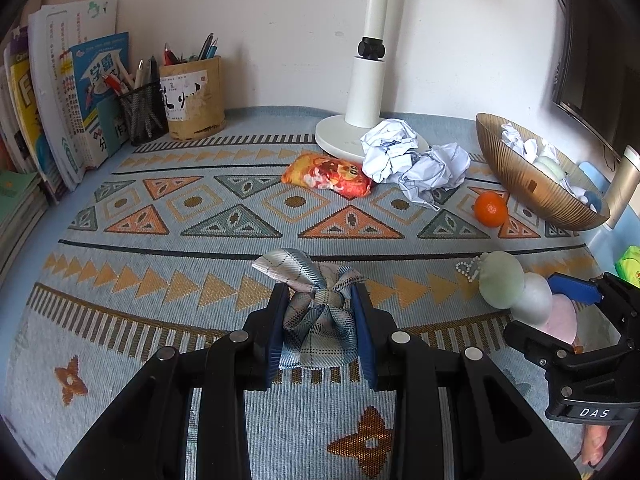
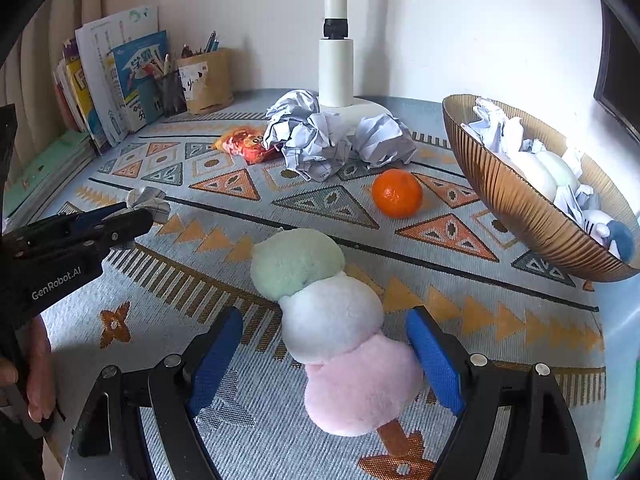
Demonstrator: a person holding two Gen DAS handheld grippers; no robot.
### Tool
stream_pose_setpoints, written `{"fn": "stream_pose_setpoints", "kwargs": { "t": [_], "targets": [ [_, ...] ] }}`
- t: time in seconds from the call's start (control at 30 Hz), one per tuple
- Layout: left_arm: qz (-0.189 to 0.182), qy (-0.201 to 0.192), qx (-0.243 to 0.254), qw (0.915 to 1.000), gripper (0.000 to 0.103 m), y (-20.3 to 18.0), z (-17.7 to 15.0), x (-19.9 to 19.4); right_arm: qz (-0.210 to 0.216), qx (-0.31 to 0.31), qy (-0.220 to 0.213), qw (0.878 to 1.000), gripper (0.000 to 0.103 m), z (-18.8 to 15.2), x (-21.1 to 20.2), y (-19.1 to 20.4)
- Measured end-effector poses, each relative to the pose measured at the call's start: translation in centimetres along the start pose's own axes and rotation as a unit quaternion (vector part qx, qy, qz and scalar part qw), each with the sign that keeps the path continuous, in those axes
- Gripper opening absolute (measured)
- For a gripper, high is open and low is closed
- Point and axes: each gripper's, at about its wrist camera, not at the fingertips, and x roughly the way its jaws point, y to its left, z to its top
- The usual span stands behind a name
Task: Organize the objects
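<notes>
A plaid fabric bow (image 1: 316, 320) lies on the patterned tablecloth, and my left gripper (image 1: 320, 296) is shut on its middle. From the right wrist view the same bow (image 2: 150, 198) peeks out at the tip of the left gripper (image 2: 136, 214). A plush skewer toy (image 2: 332, 312) of green, white and pink balls lies on the cloth between the fingers of my right gripper (image 2: 325, 316), which is open. Its left pad stands clear of the toy, while the right pad is close beside the pink ball. The left wrist view shows this toy (image 1: 502, 284) and the right gripper (image 1: 538, 308) at the right edge.
An orange (image 2: 396, 194), crumpled paper balls (image 2: 312, 140) and a red snack packet (image 2: 244, 144) lie toward the back. A tilted gold bowl (image 2: 500, 192) at the right holds paper and plush. A lamp base (image 1: 340, 136), pen holders (image 1: 196, 96) and books (image 1: 72, 92) line the wall.
</notes>
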Motion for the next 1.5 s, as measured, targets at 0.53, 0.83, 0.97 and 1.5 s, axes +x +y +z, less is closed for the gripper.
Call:
{"fn": "stream_pose_setpoints", "kwargs": {
  "t": [0.53, 0.83, 0.97, 1.5],
  "targets": [
    [-0.002, -0.002, 0.000, 1.0000, 0.029, 0.07, 0.09, -0.12, 0.007, 0.010, 0.005, 1.000, 0.083, -0.04, 0.07, -0.25],
    [-0.002, -0.003, -0.001, 1.0000, 0.029, 0.03, 0.12, -0.20, 0.014, 0.014, 0.001, 1.000, 0.083, -0.08, -0.05, -0.46],
    [-0.002, -0.003, -0.002, 1.0000, 0.029, 0.05, 0.13, -0.18, 0.015, 0.018, 0.003, 1.000, 0.083, -0.07, 0.00, -0.54],
    [-0.006, -0.008, -0.005, 0.9999, 0.029, 0.14, 0.16, -0.39, 0.000, 0.002, 0.011, 1.000, 0.083, -0.09, 0.22, -0.06]
  ]
}}
